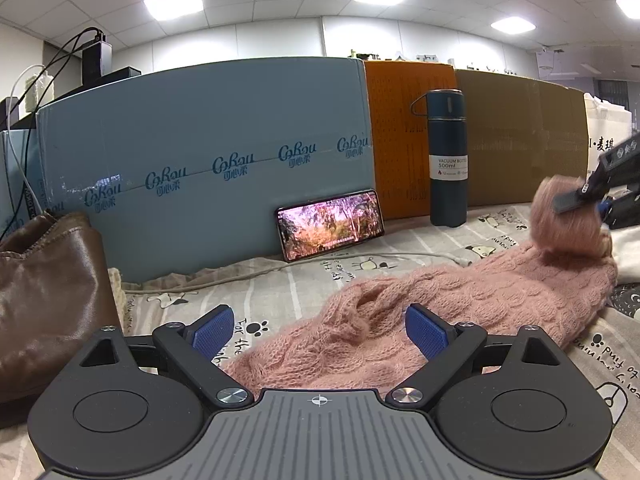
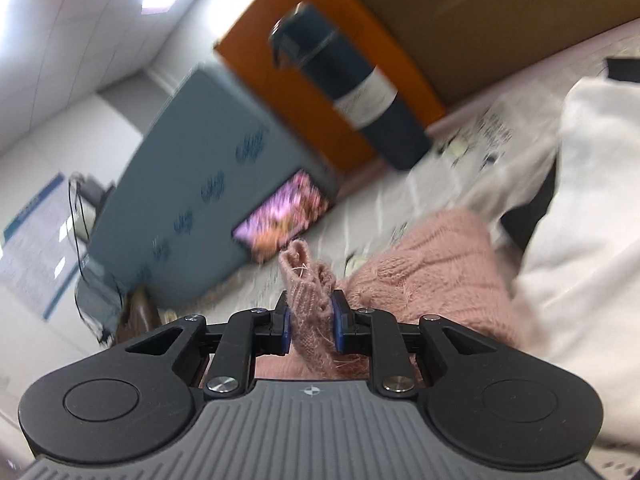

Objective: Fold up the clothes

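My left gripper hangs released, its blue pads spread over the near end of the pink knit sweater, which lies across the printed sheet. Further right, my right gripper is clenched on a bunched sweater end, lifted beside a white garment.

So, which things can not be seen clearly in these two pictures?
- Flask label: right wrist view, motion blur makes the print unreadable.
- Pink sweater: left wrist view, its near end is hidden behind the left gripper.
- White cloth: right wrist view, cut off by the right edge.
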{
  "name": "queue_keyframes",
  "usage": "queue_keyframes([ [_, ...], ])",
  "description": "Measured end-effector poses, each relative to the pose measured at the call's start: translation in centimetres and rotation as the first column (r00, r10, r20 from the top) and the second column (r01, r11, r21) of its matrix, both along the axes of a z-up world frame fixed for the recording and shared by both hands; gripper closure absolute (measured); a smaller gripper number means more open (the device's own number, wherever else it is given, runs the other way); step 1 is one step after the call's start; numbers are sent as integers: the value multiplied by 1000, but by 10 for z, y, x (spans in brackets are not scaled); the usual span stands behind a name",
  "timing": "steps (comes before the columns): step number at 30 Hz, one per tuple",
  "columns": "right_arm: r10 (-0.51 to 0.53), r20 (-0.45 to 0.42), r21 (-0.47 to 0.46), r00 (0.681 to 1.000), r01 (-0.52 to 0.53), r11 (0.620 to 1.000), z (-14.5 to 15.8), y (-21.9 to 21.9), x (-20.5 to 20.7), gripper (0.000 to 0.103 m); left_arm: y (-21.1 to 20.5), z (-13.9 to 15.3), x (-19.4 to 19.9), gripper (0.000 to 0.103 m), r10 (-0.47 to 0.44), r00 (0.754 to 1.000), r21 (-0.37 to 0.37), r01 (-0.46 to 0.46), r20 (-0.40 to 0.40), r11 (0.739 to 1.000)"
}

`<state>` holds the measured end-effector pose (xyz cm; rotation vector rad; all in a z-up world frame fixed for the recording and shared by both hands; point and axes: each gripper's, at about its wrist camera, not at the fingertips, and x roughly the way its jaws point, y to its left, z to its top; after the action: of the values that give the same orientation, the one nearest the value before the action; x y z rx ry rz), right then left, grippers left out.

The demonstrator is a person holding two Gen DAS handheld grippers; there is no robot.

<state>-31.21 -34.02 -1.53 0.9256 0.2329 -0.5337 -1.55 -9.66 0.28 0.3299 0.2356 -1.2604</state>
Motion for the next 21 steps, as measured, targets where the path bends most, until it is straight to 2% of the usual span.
queue_keyframes([
  [1, 11, -10, 0, 1000, -11, 1000, -2, 3, 6, 79, 0, 0, 0, 8, 0, 1000, -3, 0, -2, 1000],
  [2, 15, -14, 2, 1000, -15, 1000, -2, 5, 10, 68, 1, 1, 1, 8, 1, 1000, -7, -1, -5, 1000],
  [3, 23, -2, 3, 1000, -23, 1000, -1, 7, 11, 47, 2, 1, 1, 8, 1, 1000, -12, -1, -8, 1000],
  [4, 36, 26, 6, 999, -36, 999, 0, 9, 9, 40, 2, 2, 2, 8, 2, 1000, -16, -2, -12, 1000],
  [5, 48, 54, 9, 997, -49, 999, 0, 12, 7, 38, 2, 2, 3, 8, 2, 1000, -19, -3, -20, 1000],
  [9, 73, 49, 44, 996, -75, 996, -4, 15, 13, 38, 3, 3, 6, 8, 10, 999, -25, -11, -48, 1000],
  [11, 95, 2, 99, 996, -94, 991, -19, 13, 20, 39, 4, 4, 8, 8, 15, 998, -28, -16, -59, 999],
  [14, 79, -26, 80, 997, -77, 994, -31, 12, 26, 43, 5, 4, 10, 8, 29, 997, -31, -31, -74, 999],
  [18, 73, -9, -34, 997, -74, 997, -6, 23, 13, 37, 8, 4, 17, 8, 56, 992, -37, -60, -109, 997],
  [21, -43, -21, -216, 999, 38, 976, 15, 29, -7, 27, 9, 4, 23, 8, 76, 984, -35, -83, -162, 996],
])
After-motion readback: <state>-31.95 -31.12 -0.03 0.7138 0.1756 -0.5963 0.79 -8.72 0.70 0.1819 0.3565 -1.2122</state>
